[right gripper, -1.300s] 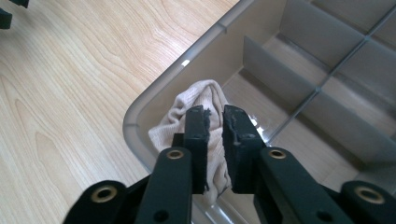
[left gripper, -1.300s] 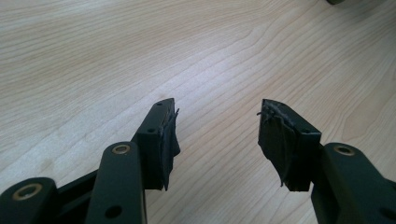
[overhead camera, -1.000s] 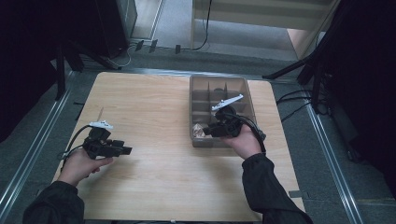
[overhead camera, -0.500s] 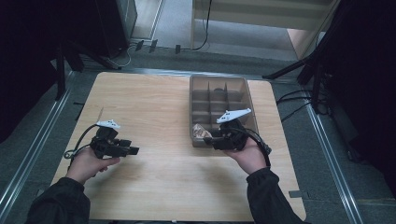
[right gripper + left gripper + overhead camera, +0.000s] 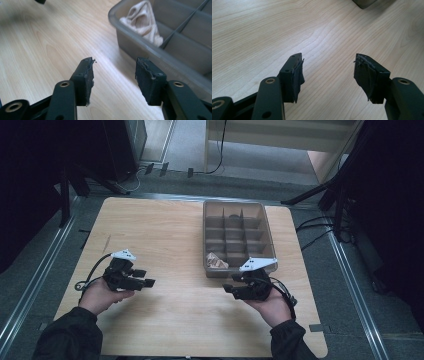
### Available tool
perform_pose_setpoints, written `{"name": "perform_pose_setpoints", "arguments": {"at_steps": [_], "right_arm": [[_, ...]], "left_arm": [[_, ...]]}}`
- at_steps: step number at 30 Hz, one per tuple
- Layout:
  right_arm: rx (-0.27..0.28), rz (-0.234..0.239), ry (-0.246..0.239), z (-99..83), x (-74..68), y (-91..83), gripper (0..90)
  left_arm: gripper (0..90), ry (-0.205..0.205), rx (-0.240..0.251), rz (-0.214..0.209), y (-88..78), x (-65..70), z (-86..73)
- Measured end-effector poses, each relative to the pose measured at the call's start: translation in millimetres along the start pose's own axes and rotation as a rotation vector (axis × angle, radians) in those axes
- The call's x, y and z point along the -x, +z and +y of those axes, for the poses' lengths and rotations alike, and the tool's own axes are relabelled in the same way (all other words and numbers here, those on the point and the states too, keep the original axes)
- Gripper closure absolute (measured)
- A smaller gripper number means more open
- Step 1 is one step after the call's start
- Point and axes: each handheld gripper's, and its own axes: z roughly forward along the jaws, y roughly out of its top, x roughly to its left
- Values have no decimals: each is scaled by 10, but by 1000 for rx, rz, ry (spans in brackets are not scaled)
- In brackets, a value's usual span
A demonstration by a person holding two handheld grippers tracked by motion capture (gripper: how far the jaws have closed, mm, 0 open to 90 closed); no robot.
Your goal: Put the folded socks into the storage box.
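Observation:
A grey compartment tray (image 5: 205, 236) stands on the right half of the wooden table (image 5: 160, 235). A crumpled beige cloth (image 5: 216, 262) lies in its near-left compartment. My right gripper (image 5: 228, 289) hovers just in front of the tray, pointing left. In the right gripper view the right gripper (image 5: 115, 61) is open with nothing between its jaws, which have just been opening, and the beige cloth (image 5: 143, 21) sits behind the tray wall (image 5: 140, 51). My left gripper (image 5: 148, 283) is at the near left, pointing right. The left gripper (image 5: 329, 58) is open over bare wood, its jaws having just been opening too.
A small dark item (image 5: 233, 215) lies in a far compartment of the tray. Metal rails (image 5: 50, 255) run along both sides of the table. Cables (image 5: 310, 227) and dark stands crowd the floor at the right and behind.
The right gripper has drawn back out of the tray's near-left compartment toward the person, its jaws wider. The left gripper has shifted slightly right. The cloth stays in the tray.

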Motion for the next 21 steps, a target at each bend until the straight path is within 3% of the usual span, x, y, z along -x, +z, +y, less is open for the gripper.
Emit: {"name": "perform_pose_setpoints", "arguments": {"at_steps": [7,11,15,21], "right_arm": [[-28,-41,-25,-152,-30,53,418],[-11,-57,-29,-182,-7,85,417],[19,-47,-19,-166,21,98,410],[-5,-32,-2,-176,57,133,402]], "left_arm": [[386,31,-1,-4,22,73,14],[385,40,-13,9,45,56,8],[383,39,-37,7,82,33,-2],[383,57,-53,5,102,54,-7]]}}
